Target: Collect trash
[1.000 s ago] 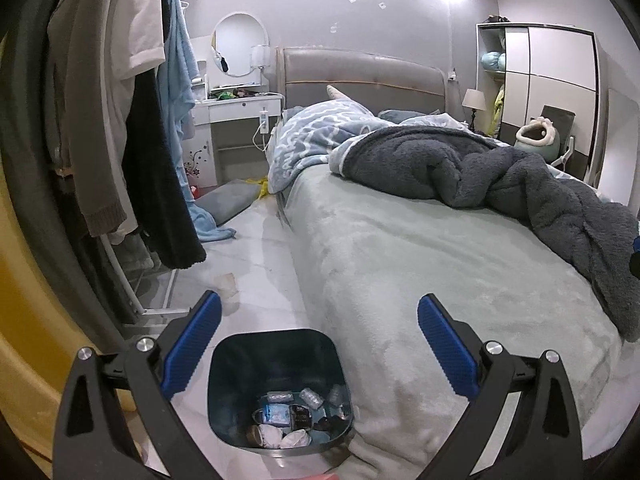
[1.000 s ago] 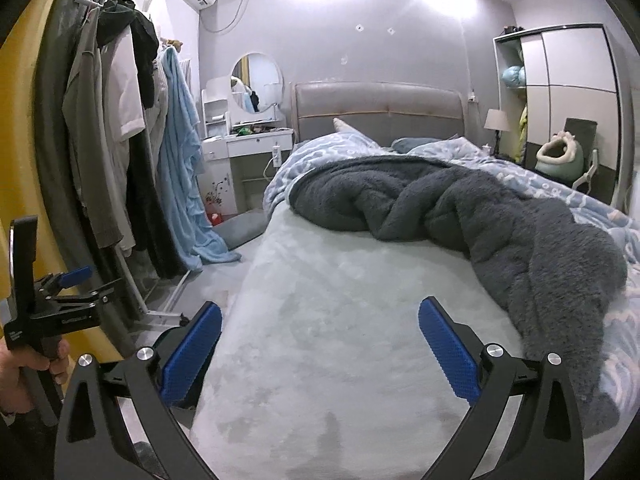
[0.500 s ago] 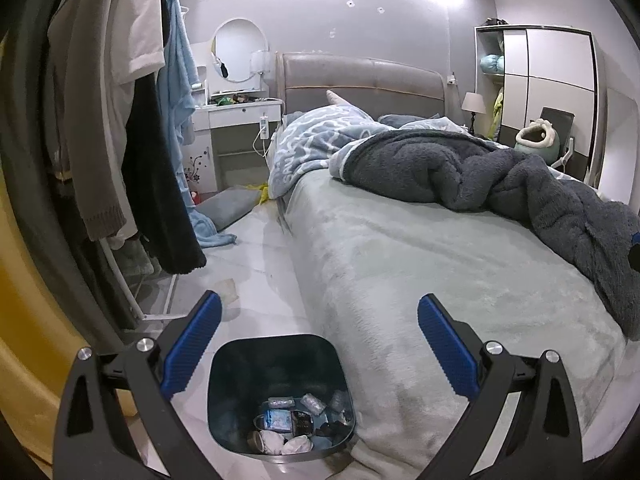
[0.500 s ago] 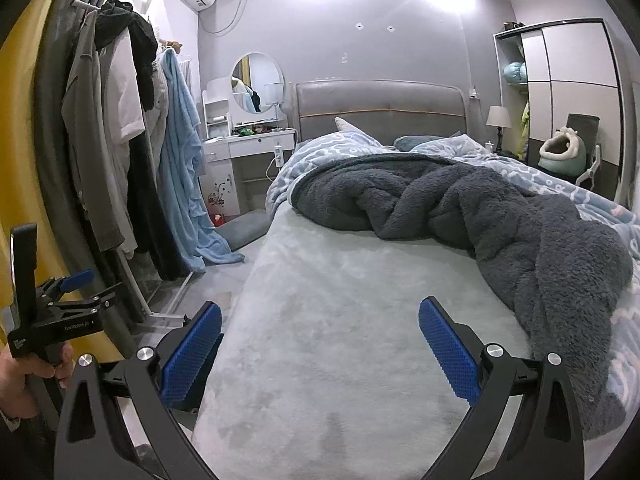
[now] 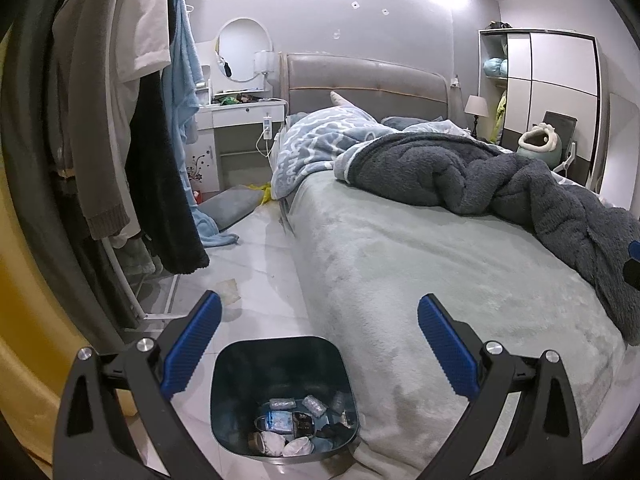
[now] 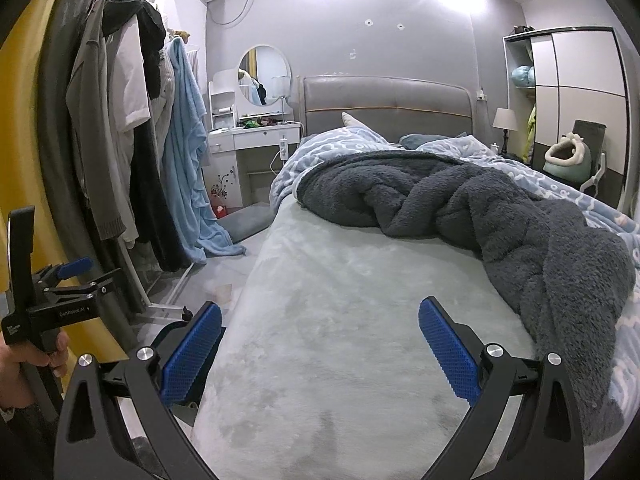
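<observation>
At the far left a clothes rack (image 5: 132, 152) hangs over the floor (image 5: 256, 248), and on the tiles just past the rack's foot lies a small tan scrap of paper (image 5: 229, 291), the only loose piece of trash that shows. It lies ahead of and slightly left of the left gripper (image 5: 318, 354), whose fingers (image 5: 191, 346) stand wide apart and hold nothing. Directly below that gripper, nearer the camera than the scrap, sits the dark trash bin (image 5: 280, 396) against the corner of the bed (image 5: 420, 272), already holding wrappers and crumpled tissue. The scrap's long axis is hard to read; it looks roughly squarish. Further right, the right gripper (image 6: 320, 354) hovers over the bed's pale sheet, its fingers (image 6: 450, 354) also spread wide and empty, with the scrap (image 6: 222, 292) off to its left beyond the mattress edge. The left hand is judged the nearer one: a reach forward and down past the bin would bring it to the scrap.
</observation>
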